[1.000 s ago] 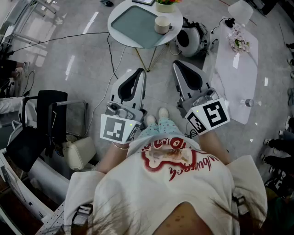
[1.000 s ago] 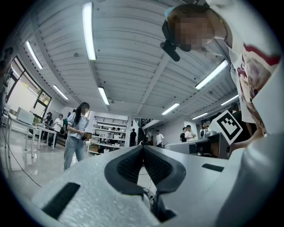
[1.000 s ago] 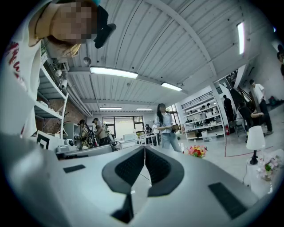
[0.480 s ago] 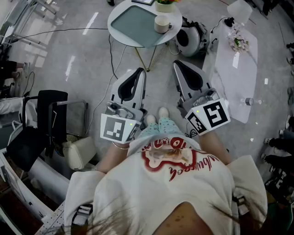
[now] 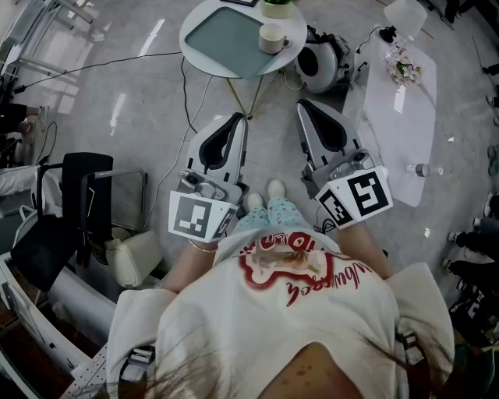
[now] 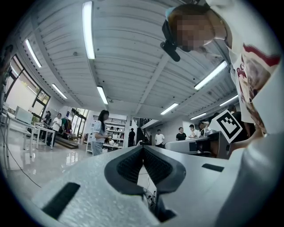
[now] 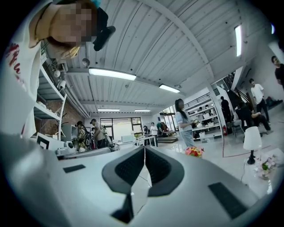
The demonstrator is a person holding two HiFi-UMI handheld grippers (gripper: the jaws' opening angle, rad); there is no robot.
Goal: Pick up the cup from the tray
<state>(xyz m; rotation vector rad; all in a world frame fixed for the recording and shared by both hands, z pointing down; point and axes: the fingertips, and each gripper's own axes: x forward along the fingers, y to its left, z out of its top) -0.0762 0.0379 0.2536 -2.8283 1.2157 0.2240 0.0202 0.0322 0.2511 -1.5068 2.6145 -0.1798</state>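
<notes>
In the head view, a white cup (image 5: 271,37) stands at the right edge of a grey-green tray (image 5: 222,39) on a small round white table (image 5: 195,19) far ahead of me. My left gripper (image 5: 239,120) and right gripper (image 5: 303,106) are held close to my body, side by side, pointing toward that table and well short of it. Both are shut with nothing in them. In the left gripper view the left gripper (image 6: 143,147) has its pads pressed together. The right gripper (image 7: 144,148) looks the same in the right gripper view. Neither gripper view shows the cup.
A long white table (image 5: 401,125) with flowers (image 5: 405,68), a lamp (image 5: 408,17) and a bottle (image 5: 421,170) stands at the right. A round white device (image 5: 318,66) sits on the floor by the round table. A black chair (image 5: 86,195) is at the left. Cables cross the floor, and people stand in the distance.
The round table and cup have slid slightly up and left in the head view. Both grippers stay shut and almost still.
</notes>
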